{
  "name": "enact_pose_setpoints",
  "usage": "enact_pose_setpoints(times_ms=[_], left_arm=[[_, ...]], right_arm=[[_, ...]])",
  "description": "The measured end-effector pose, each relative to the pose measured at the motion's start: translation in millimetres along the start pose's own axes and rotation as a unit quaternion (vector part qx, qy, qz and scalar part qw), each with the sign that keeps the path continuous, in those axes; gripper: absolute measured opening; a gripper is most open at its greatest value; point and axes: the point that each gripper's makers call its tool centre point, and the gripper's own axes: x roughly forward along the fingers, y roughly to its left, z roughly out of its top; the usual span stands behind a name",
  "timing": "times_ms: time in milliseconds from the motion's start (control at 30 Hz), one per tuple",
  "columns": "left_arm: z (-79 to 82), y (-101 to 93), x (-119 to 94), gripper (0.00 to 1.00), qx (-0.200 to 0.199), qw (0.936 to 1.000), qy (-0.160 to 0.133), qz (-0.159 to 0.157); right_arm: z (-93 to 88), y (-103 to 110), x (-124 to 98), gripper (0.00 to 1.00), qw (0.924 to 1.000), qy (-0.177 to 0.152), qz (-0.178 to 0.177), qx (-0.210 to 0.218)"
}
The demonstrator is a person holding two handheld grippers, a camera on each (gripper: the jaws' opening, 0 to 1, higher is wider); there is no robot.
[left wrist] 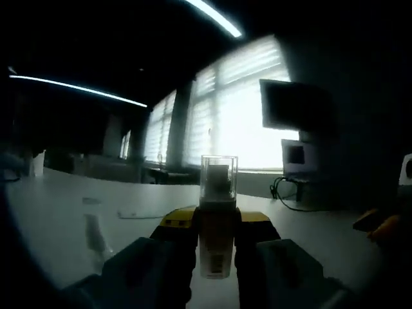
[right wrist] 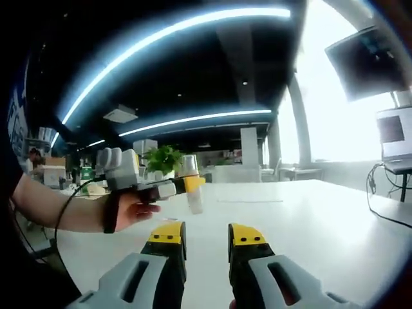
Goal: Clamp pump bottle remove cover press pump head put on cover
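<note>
Rising from the bottom of the left gripper view, the left gripper [left wrist: 217,248], its grey bodies and yellow-tipped jaws clenching the pump bottle [left wrist: 217,239] by its pale lower body. Standing upright between those jaws, with the clear cover [left wrist: 219,177] sitting on top and the pump head showing as a pale shape through it. Stretching away beneath, a white table [left wrist: 58,212], with a faint reflection lying on its surface to the left. Glowing behind, bright blinded windows [left wrist: 232,109], with a dark monitor [left wrist: 290,106] hanging to the right and a smaller screen [left wrist: 299,156] just below it. Rising from the bottom of the right gripper view, the right gripper [right wrist: 206,248], jaws standing apart with a gap between the yellow tips and nothing held there. Appearing further off, to the left in that view, the left gripper again, being carried by a person's hand [right wrist: 132,209] with a dark strap around the wrist and a cable trailing down. Being held there above the table, the bottle, tilting slightly and well apart from the right gripper's jaws. Sitting behind it, a green plant [right wrist: 164,158]. Running across the dark ceiling, long light strips [right wrist: 174,29].
</note>
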Motion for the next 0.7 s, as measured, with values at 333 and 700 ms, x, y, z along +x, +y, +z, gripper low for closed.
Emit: enact_pose_setpoints(times_ms=[333,700], left_arm=[[-22.7,11.4,21,0.13,0.001,0.9996,0.013,0.027],[-37.6,9.9,28,0.13,0.009,0.9989,0.033,0.032]], right_arm=[[-0.7,-8,-2,0.20,0.9999,-0.001,-0.006,0.008],[-5.2,-15,-3,0.20,0.9998,0.002,-0.010,0.016]])
